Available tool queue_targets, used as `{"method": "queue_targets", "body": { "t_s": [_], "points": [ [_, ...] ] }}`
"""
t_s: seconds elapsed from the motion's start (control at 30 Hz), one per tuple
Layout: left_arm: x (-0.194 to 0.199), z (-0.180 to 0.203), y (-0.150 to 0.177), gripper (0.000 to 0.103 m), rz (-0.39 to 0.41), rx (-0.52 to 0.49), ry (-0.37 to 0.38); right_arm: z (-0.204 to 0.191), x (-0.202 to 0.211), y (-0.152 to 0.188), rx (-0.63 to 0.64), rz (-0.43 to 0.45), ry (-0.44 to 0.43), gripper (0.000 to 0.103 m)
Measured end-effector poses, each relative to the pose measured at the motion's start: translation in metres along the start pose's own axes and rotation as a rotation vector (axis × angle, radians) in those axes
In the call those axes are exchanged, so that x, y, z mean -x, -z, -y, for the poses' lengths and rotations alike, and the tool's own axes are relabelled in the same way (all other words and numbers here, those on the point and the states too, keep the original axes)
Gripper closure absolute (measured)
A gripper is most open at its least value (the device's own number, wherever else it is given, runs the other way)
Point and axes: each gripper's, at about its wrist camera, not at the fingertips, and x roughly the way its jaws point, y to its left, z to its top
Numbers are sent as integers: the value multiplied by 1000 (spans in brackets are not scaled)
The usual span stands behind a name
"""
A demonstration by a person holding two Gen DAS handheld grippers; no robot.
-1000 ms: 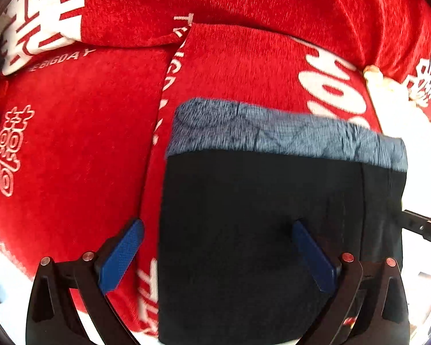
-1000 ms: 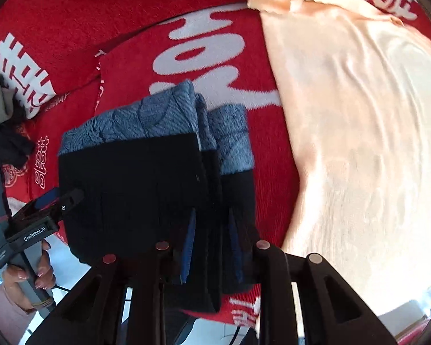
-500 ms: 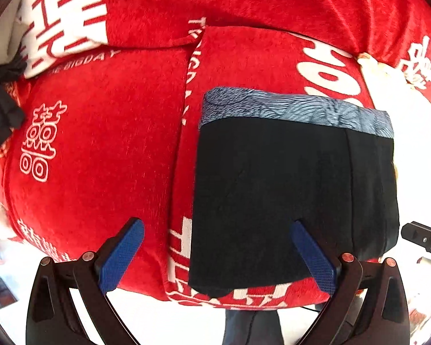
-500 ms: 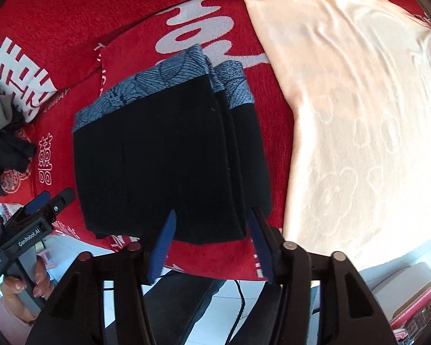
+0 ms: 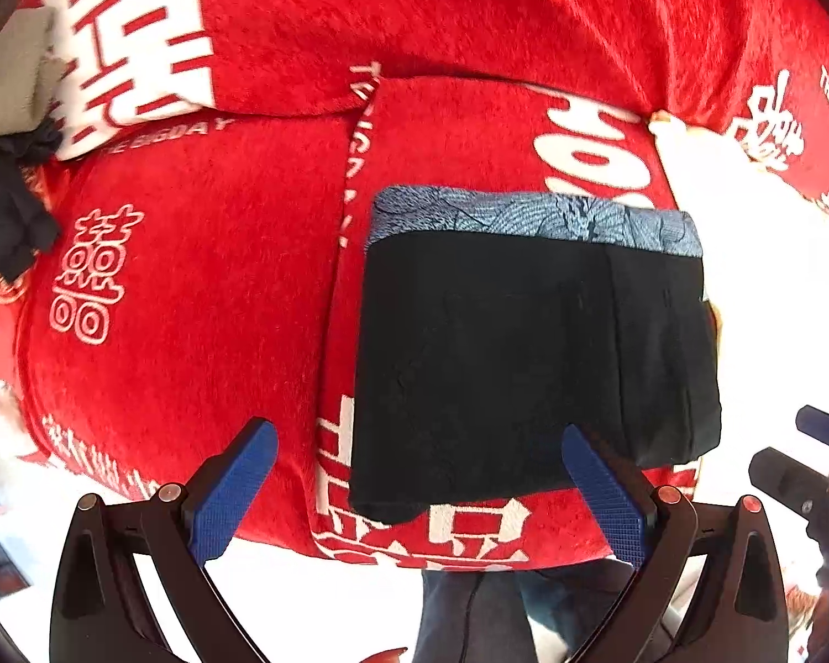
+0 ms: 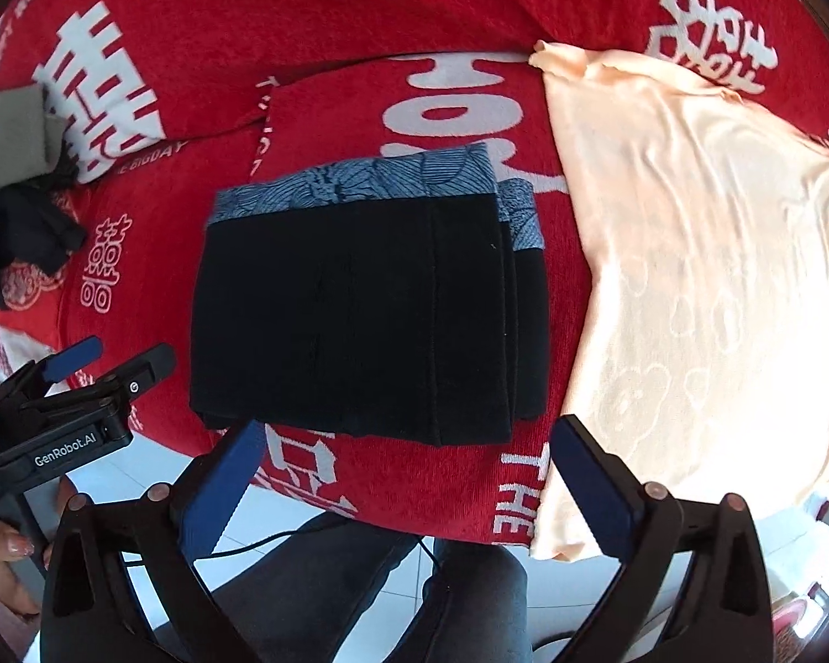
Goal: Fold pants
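lying folded flat on the red cover (image 6: 447, 486), black pants (image 6: 359, 309) just ahead of both spread-jawed tools, left gripper (image 5: 414, 489) and right gripper (image 6: 409, 483) hovering apart from the cloth, gripping nothing, peach towel (image 6: 707, 287) lying beside.

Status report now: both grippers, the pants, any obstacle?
Left gripper open, right gripper open, both empty. Pants folded flat on red cover, untouched. Peach cloth beside them, not in the way.
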Motion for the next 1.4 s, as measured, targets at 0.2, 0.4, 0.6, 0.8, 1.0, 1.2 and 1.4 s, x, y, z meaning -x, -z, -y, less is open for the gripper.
{"method": "queue_targets", "body": {
  "t_s": [0.2,0.4,0.6,0.8,1.0,1.2,1.4],
  "points": [
    [24,8,17,0,15,43,-17,4,18,10,-9,-28,46,0],
    [41,16,31,0,26,37,-40,6,36,19,-11,-10,60,0],
    [50,18,33,0,43,27,-67,-1,45,18,1,14,59,0],
    [57,20,32,0,59,15,-75,-10,51,15,32,33,76,0],
    [66,22,32,0,84,7,-77,-14,56,14,41,49,93,0],
    [69,22,31,0,98,16,-75,-16,60,13,54,57,103,0],
    [71,22,32,0,101,29,-72,-16,61,14,58,54,105,0]
  ]
}}
